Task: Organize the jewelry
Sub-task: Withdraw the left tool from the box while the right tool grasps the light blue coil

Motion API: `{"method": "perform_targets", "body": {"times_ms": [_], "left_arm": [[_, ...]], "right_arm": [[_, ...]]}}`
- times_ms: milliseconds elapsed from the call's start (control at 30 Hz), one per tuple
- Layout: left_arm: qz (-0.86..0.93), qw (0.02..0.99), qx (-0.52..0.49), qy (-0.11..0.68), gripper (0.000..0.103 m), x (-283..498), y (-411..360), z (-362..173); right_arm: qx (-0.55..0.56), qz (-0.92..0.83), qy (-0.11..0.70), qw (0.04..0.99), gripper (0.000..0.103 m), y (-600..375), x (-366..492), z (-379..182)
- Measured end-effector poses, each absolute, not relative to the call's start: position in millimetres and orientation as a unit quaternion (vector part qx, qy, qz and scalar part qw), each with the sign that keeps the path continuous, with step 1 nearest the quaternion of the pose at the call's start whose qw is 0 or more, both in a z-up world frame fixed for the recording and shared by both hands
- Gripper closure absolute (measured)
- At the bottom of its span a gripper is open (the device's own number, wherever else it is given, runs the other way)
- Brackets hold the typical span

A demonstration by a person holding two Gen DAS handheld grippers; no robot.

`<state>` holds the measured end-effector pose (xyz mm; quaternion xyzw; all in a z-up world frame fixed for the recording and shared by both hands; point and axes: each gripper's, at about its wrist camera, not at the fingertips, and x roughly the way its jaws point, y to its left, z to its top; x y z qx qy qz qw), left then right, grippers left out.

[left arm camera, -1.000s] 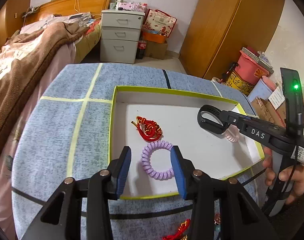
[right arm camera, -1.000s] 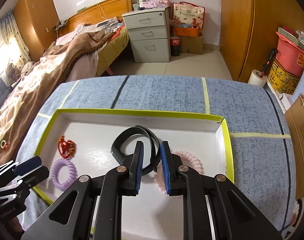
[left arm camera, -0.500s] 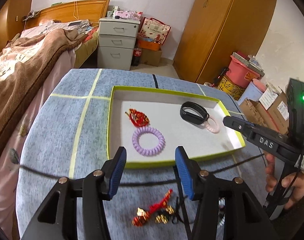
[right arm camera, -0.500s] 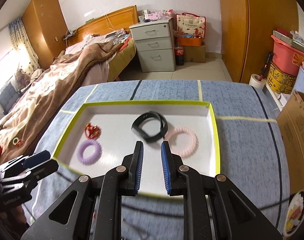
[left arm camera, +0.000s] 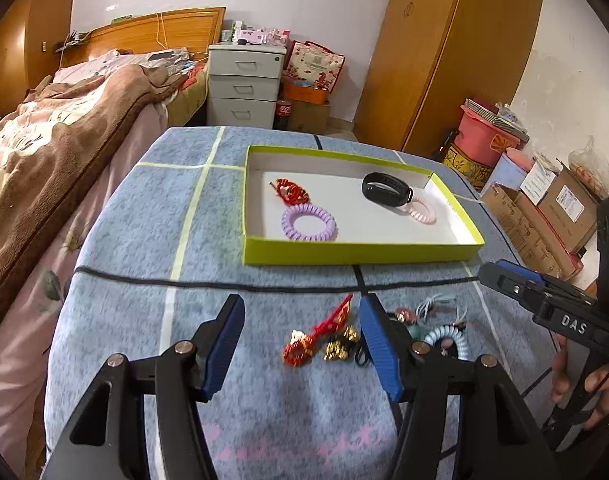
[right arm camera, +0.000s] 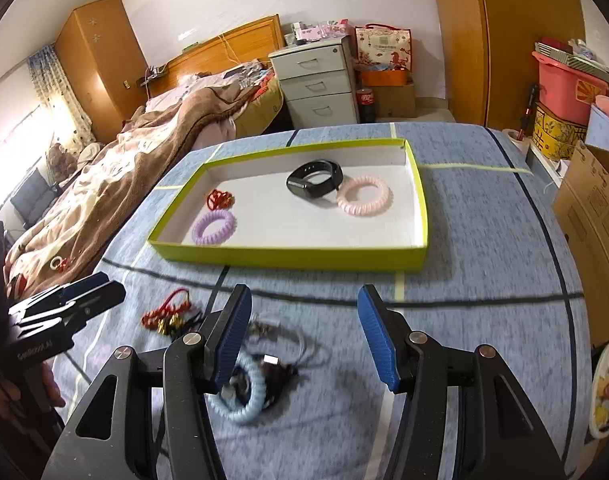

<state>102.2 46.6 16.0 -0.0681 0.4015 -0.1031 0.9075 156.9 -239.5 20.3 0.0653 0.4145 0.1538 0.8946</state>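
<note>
Left wrist view: both tools gape empty; left tool (left arm camera: 298, 344) should straddle red charm (left arm camera: 318, 336), then pinch its middle.

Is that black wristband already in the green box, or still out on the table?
In. The black wristband lies on the white floor of the green-rimmed box, leaning against the pink coil hair tie.

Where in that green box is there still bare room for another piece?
The green box has bare floor along its near wall, right of the purple coil and in front of the black band and pink coil, which touch. The far-left corner by the red knot is crowded.
</note>
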Motion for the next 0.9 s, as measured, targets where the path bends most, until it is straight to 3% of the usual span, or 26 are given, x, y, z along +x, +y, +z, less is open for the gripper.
{"method": "perform_targets", "body": {"times_ms": [167, 533, 633, 900], "left_arm": [[-0.099, 0.909, -0.07, 0.398, 0.036, 88.9, 50.5, 13.5], [-0.104, 0.902, -0.072, 0.414, 0.036, 65.7, 57.4, 1.5], [-0.114, 0.899, -0.08, 0.415, 0.036, 60.5, 60.4, -2.1], [-0.11, 0.896, -0.077, 0.422, 0.036, 53.4, 66.3, -9.1]], "right_arm": [[0.06, 0.147, 0.427, 0.89, 0.047, -235.1, 137.9, 8.6], [0.06, 0.144, 0.435, 0.887, 0.048, -227.8, 108.2, -4.2], [0.059, 0.15, 0.434, 0.886, 0.064, -224.4, 104.9, -5.0], [0.039, 0.161, 0.445, 0.88, 0.066, -210.1, 105.7, -13.4]]}}
